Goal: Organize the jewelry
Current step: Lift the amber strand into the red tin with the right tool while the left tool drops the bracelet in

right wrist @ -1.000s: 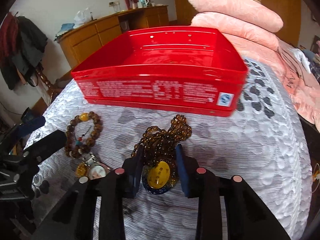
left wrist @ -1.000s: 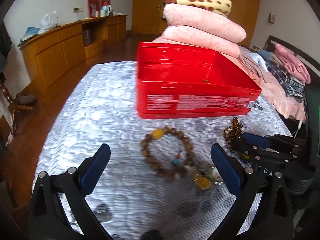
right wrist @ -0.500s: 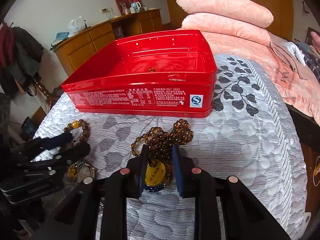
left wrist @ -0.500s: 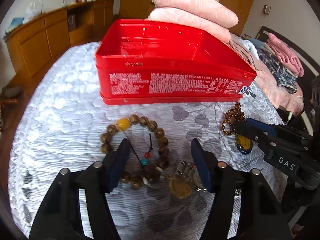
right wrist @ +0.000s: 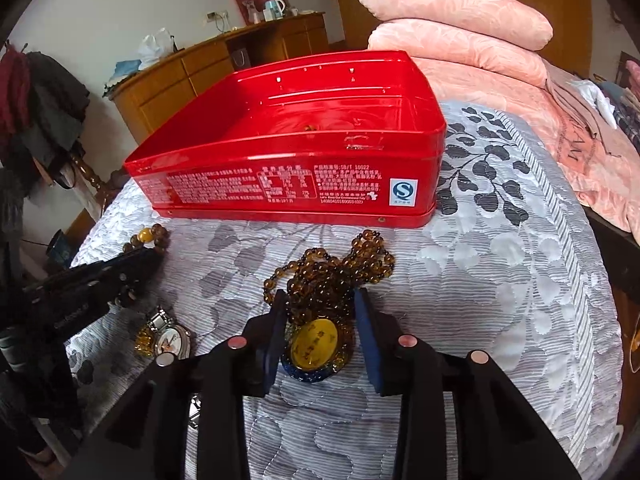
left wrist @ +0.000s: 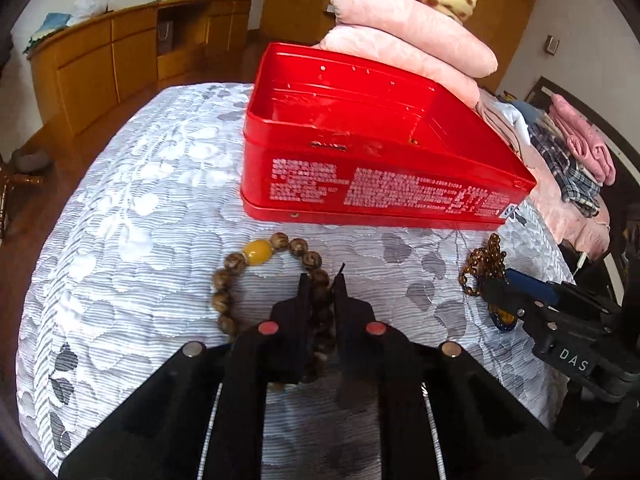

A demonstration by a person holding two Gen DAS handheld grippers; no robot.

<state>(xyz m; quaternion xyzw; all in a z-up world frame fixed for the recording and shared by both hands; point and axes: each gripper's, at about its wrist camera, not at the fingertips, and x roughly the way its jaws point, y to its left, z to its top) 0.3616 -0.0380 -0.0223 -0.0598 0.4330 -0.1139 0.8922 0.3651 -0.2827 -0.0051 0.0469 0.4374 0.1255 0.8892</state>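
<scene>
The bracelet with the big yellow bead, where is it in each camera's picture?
Left wrist view: the bracelet lies at centre, just below the red tin, with the left gripper shut on its right side.
Right wrist view: only part of it shows at the left edge, beside the left gripper.
Shared landmark: the red tin.

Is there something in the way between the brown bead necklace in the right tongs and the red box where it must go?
Nothing visible blocks it. Between the bead necklace, held by the right tongs, and the red box lies only bare quilt. The box's near wall must be cleared by lifting.
</scene>
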